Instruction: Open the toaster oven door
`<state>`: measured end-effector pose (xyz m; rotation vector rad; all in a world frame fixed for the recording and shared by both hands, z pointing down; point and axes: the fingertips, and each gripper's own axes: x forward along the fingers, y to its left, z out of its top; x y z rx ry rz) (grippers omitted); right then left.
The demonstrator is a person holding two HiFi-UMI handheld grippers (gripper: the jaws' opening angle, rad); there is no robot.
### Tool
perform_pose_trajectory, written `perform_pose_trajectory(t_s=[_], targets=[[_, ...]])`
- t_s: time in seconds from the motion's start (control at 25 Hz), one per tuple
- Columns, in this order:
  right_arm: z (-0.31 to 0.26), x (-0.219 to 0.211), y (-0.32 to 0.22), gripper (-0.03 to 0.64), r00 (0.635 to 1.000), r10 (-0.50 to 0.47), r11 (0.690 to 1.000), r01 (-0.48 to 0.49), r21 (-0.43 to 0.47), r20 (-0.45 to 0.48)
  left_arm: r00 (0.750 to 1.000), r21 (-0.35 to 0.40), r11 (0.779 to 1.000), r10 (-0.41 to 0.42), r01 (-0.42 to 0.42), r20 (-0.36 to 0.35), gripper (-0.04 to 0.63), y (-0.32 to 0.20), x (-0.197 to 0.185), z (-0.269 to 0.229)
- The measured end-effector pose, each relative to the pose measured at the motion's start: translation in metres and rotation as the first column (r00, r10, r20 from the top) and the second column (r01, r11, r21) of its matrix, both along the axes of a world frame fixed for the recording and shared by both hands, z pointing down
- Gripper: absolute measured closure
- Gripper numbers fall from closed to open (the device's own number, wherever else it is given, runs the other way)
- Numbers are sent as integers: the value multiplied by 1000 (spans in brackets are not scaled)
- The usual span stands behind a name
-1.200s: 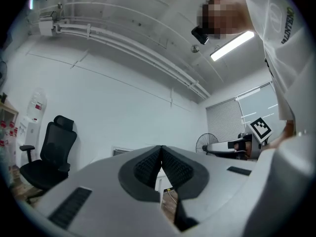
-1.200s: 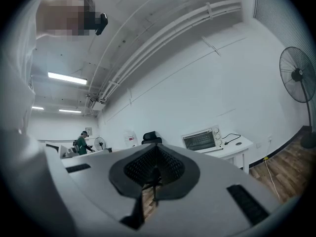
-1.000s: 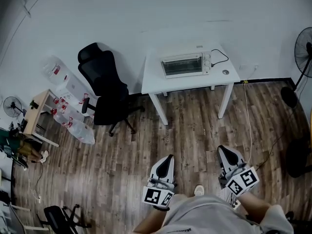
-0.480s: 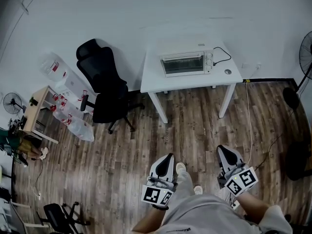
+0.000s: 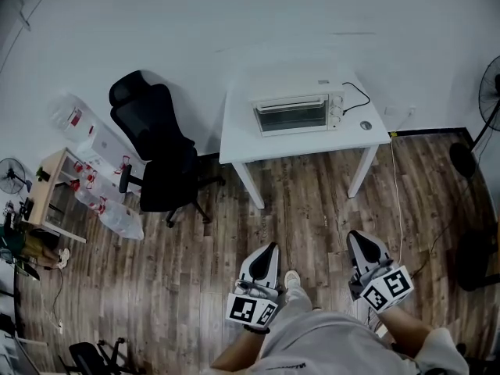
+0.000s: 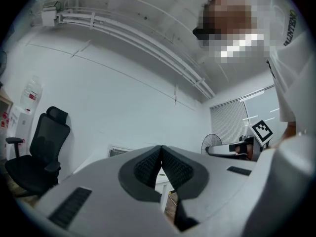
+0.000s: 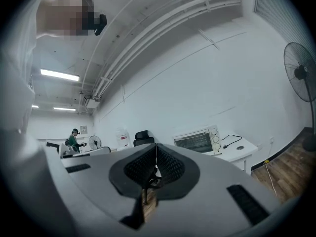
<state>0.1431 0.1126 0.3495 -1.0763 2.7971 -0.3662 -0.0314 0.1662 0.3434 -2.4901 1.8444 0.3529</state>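
Note:
The silver toaster oven [image 5: 298,112] stands with its glass door shut on a white table [image 5: 238,135] against the far wall. It also shows small in the right gripper view, toaster oven [image 7: 197,140], and only its top edge peeks over the jaws in the left gripper view, toaster oven [image 6: 118,151]. Both grippers are held low in front of the person, well short of the table across open floor. The left gripper [image 5: 270,247] is shut and empty, its pads pressed together in its own view, left gripper [image 6: 161,149]. The right gripper [image 5: 353,236] is likewise shut with nothing in it, right gripper [image 7: 156,147].
A black office chair [image 5: 160,151] stands left of the table. A wooden shelf with water bottles [image 5: 98,186] is further left. A floor fan [image 5: 491,80] stands at the right wall, and a cable [image 5: 397,201] runs over the wood floor. A small round object [image 5: 365,125] lies beside the oven.
The person has stepped forward: table, oven and chair have grown a little and shifted in the head view. One foot has swung forward. Both grippers stay shut in the same pose.

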Motion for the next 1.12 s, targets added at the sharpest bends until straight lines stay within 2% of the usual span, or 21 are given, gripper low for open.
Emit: perform_pose_trajectory(t_s=[0.32, 0.48, 0.76, 1.12], targets=[[-13, -49, -78, 600, 999, 39, 999, -39, 20, -6, 999, -14, 999, 49, -49, -17, 588, -83, -52, 0], [-17, -77, -107, 600, 999, 47, 999, -47, 22, -21, 994, -37, 994, 97, -99, -44, 588, -123, -70, 6], [-17, -110, -150, 600, 996, 81, 997, -81, 15, -29, 982, -56, 982, 174, -178, -71, 588, -174, -84, 14], [-9, -127, -197, 600, 996, 74, 997, -75, -7, -48, 978, -84, 979, 179, -188, -108, 588, -230, -89, 26]])
